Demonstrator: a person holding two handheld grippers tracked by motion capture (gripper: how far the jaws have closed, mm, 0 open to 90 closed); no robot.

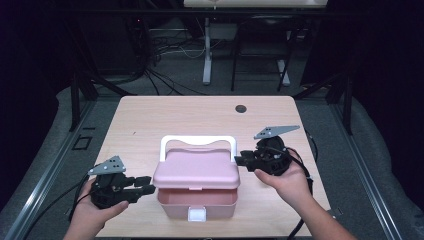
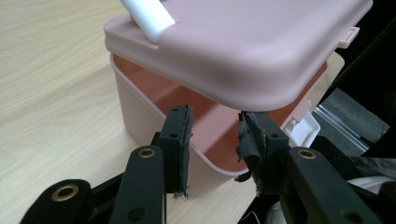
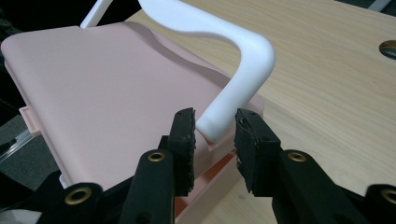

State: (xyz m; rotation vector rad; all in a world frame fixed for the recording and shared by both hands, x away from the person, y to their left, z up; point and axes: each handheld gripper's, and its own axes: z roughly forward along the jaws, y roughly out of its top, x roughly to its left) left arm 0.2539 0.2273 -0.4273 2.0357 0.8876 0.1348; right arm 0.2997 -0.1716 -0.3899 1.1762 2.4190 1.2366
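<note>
Looking down from the high view, your left hand [image 1: 95, 207] sits nearest at the table's front-left corner, holding the left gripper [image 1: 148, 185] with its tips just at the left side of the pink box [image 1: 196, 202]. In the left gripper view, its jaws stand apart with a moderate gap and hold nothing; the box's front corner and the edge of the raised lid [image 2: 261, 46] lie just beyond the tips, and I cannot tell whether a pad touches the plastic. The lid is lifted at the front, showing the box's bare pink inside. A white latch [image 1: 196, 215] hangs at the middle of the box's front wall.

The box stands near the front edge of the light wooden table [image 1: 150, 115], about midway between your hands. Your right hand [image 1: 285, 182] holds the right gripper [image 1: 239, 160] just beside the box's right side, a little farther back. In the right gripper view, its jaws are likewise parted, framing the lower right end of the white handle [image 3: 233, 70] where it meets the lid; the handle sits between the tips without being clamped.

Farther back, a small dark round hole [image 1: 241, 108] marks the tabletop near its far edge.
</note>
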